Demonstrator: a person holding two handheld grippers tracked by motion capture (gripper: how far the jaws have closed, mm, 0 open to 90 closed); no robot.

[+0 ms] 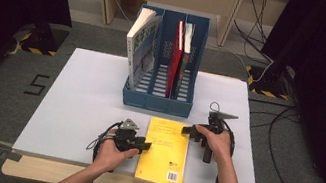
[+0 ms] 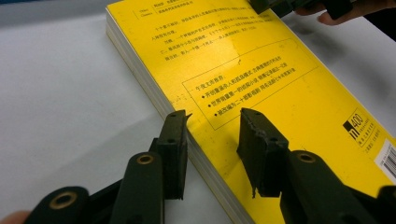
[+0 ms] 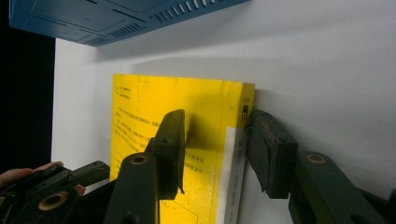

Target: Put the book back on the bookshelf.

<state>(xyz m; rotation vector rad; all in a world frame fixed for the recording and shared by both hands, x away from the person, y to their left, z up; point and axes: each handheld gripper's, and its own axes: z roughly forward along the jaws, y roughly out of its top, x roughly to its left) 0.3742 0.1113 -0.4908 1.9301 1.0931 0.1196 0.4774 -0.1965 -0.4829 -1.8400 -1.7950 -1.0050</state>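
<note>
Yellow book: lies flat, back cover up, on the white counter, between the two grippers and touching both; its near end hangs a little over the counter's front edge, which may give room to get under it.
Left gripper: meets the book's left long edge about midway. In the left gripper view its jaws are spread and straddle that edge, one jaw on the counter side of the page block, the other over the cover; whether the pads press I cannot tell.
Right gripper: meets the book's far right corner. In the right gripper view its jaws stand apart across the spine edge, one over the cover, the other on the counter just beside the spine; no squeeze shows, so I read it as loose.
Why both edges: judged from the pose, opposite sides are taken so that the flat book can be tipped up and steadied, since one gripper alone would let it swing.
Blue file rack: stands just beyond both grippers, its open front toward them.
Rack contents: a pale book leans in the left compartment; a red book and another volume stand upright to the right of it.
Likely aim: standing the yellow book on edge to slide it into a compartment, the middle one looking the freest.
Risk: with jaws this wide the cover may slip or only the top pages lift.
</note>
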